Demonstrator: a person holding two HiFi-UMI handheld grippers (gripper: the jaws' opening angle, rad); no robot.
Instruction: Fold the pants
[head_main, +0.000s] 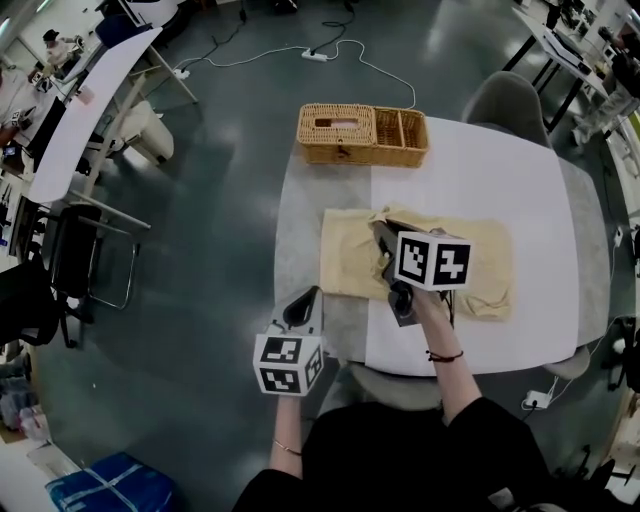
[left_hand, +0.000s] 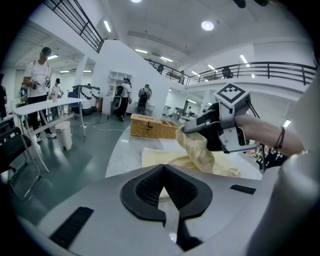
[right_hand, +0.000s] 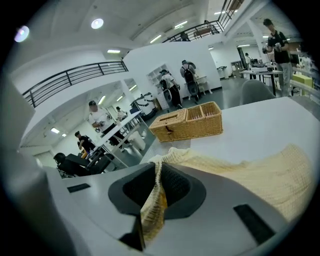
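Currently mid-fold, judging by the lifted cloth, on white table (head_main: 500, 170). Spread left to right across table's middle: pale yellow pants (head_main: 480, 262), one fold raised off the left part. Clamped on that fold with right gripper (head_main: 383, 232), jaws pinching the fabric, cloth trailing out between the pads. Hovering off table's near-left edge with left gripper (head_main: 303, 300), jaws pressed together, nothing between.

Probably best: carry raised fold low and level onto opposite half, grip firm, edges lined up square before letting go, no dragging of bottom layer. Pin left side with left gripper if bunching.

Beyond pants, at far edge: wicker basket (head_main: 362, 135), apart from cloth. Lidded left compartment with slot, contents hidden. Open right compartments, nothing seen inside.
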